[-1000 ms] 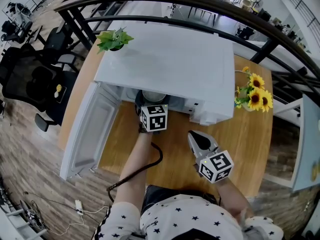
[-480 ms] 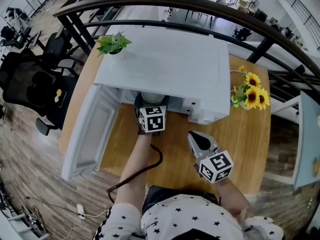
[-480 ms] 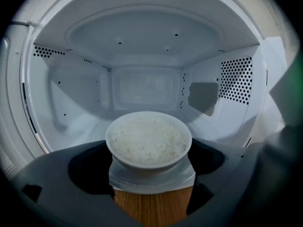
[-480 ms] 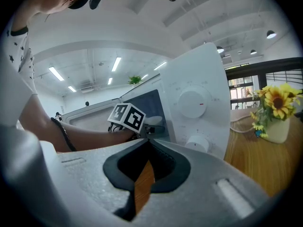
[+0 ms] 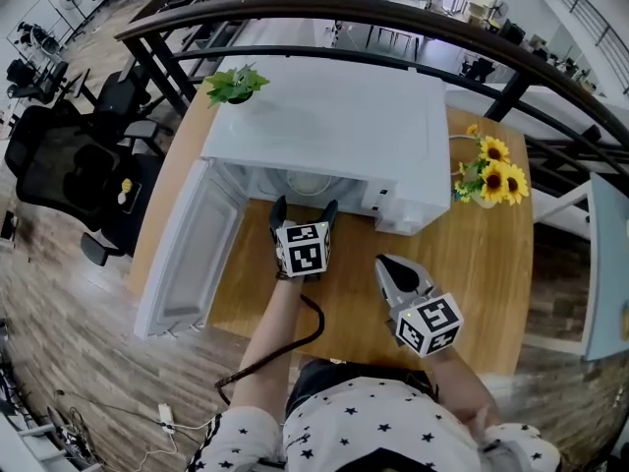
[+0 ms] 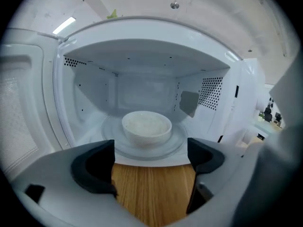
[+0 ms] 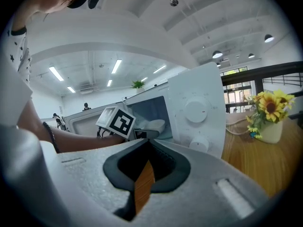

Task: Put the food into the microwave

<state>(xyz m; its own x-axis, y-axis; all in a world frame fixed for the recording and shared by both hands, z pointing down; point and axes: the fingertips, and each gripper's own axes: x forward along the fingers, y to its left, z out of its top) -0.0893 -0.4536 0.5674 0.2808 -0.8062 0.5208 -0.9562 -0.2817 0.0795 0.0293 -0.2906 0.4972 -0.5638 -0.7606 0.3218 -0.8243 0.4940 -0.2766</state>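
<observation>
A white bowl of food (image 6: 147, 126) sits on the glass turntable (image 6: 176, 145) inside the white microwave (image 5: 334, 126); from the head view only the bowl's rim (image 5: 307, 185) shows in the mouth. My left gripper (image 5: 305, 208) hovers over the table just outside that mouth, open, with nothing between its fingers (image 6: 94, 167). The bowl lies straight ahead of it, apart from the jaws. My right gripper (image 5: 393, 268) is over the wooden table in front of the control panel (image 7: 196, 112), shut and empty.
The microwave door (image 5: 187, 254) hangs open to the left, past the table's edge. A vase of sunflowers (image 5: 488, 180) stands to the right of the microwave and a small green plant (image 5: 236, 85) at its back left. Bare wooden tabletop (image 5: 472, 273) lies at the right.
My left gripper has drawn back out of the microwave's mouth toward the person; the bowl stays inside. The right gripper has hardly moved.
</observation>
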